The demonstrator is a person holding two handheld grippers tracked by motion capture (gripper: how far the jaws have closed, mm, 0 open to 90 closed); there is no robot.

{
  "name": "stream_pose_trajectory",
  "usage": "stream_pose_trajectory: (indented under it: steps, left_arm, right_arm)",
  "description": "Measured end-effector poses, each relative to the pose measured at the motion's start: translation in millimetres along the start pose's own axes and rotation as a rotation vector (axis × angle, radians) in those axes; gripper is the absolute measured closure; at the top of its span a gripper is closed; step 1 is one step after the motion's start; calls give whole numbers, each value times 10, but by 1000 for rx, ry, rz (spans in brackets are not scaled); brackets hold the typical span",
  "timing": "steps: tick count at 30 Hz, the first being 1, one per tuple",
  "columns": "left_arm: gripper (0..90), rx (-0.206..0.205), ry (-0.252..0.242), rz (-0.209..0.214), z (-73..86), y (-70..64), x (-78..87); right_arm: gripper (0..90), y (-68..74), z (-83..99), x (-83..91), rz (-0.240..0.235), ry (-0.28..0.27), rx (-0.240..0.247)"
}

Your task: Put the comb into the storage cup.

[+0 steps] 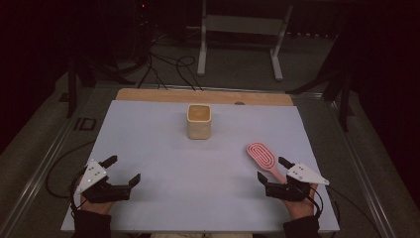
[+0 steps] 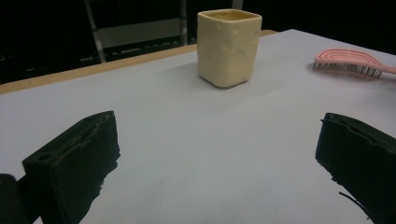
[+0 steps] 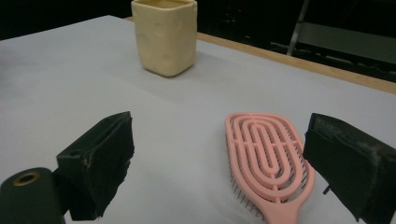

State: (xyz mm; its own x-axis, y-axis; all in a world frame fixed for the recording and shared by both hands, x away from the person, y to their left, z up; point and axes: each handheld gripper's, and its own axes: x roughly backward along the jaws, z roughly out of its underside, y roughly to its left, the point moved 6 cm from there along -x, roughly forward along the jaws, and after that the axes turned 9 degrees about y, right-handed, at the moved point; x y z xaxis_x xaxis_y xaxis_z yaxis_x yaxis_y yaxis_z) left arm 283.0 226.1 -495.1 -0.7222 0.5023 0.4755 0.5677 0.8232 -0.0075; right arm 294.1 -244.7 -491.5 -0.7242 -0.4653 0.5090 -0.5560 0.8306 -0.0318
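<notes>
**Brush handle between wide right jaws**

While the pink hairbrush (image 1: 264, 156) lies bristles-down on the white table (image 1: 163, 148), the right gripper (image 1: 273, 170) stands wide open around its handle, not touching. Well apart, the left gripper (image 1: 124, 170) is also spread wide, holding nothing. Farther back stands a cream square cup (image 1: 198, 121).

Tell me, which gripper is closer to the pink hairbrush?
The right one. The right gripper sits open right at the hairbrush, its handle lying between the fingers. The left gripper is open too, far across the table near its other front corner.
</notes>
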Motion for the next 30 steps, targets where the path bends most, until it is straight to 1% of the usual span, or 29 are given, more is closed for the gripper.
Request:
stream_pose_trajectory:
  steps: [10,13,16,20,22,26,30]
  left_arm:
    - [1,-4,-2,-20,3,9,2]
    - [1,1,-8,-24,1,10,12]
    - [1,-3,-6,-33,11,12,23]
    - [1,3,-8,-39,17,19,48]
    - [1,8,-14,-45,12,26,56]
    - [1,16,-16,-52,21,39,64]
    - [1,20,-18,-56,26,41,65]
  right_arm:
    - [86,-6,0,10,-1,4,-12]
    - [86,-1,-6,8,-3,3,-14]
    - [86,11,-25,11,-9,-1,-17]
    - [81,23,-64,27,-5,-2,-17]
    - [81,20,-80,40,-1,4,-11]
    - [75,11,-99,56,7,14,-15]
    - [74,15,-128,65,3,31,-8]
